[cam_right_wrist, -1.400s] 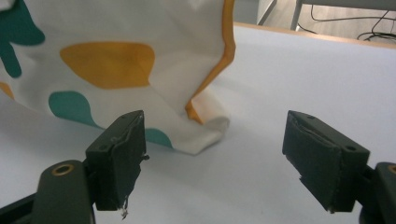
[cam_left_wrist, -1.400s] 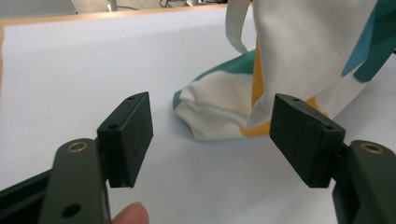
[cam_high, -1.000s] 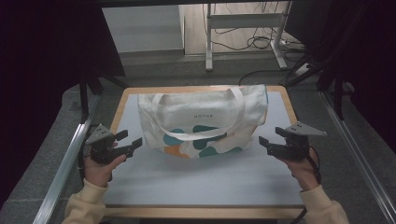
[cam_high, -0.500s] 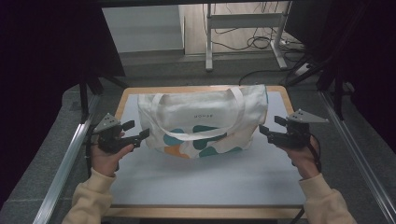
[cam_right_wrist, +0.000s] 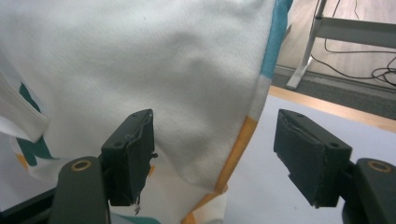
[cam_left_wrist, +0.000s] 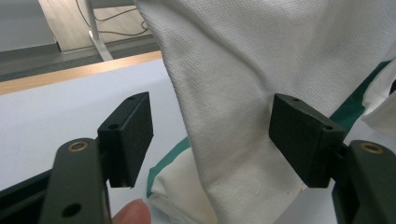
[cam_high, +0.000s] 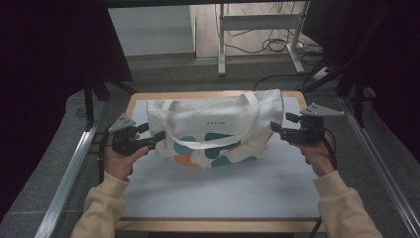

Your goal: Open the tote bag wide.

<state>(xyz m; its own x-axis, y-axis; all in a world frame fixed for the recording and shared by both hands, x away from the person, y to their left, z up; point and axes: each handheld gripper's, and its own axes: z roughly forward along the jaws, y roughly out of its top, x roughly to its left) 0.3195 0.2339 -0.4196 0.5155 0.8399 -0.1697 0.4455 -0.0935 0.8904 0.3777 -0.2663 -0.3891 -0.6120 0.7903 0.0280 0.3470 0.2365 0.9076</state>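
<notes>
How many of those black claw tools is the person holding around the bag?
2. The left gripper sits open at the tote bag's left edge; the right gripper sits open at its right edge.

The small print on the tote bag [cam_high: 218, 130] is too blurred to read.

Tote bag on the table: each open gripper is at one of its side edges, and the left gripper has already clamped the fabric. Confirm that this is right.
Not quite. The left gripper has not clamped anything: the left gripper view shows its jaws wide apart, with the tote bag fabric hanging loose between them. The rest holds: the right gripper is open too, at the opposite side edge.
</notes>
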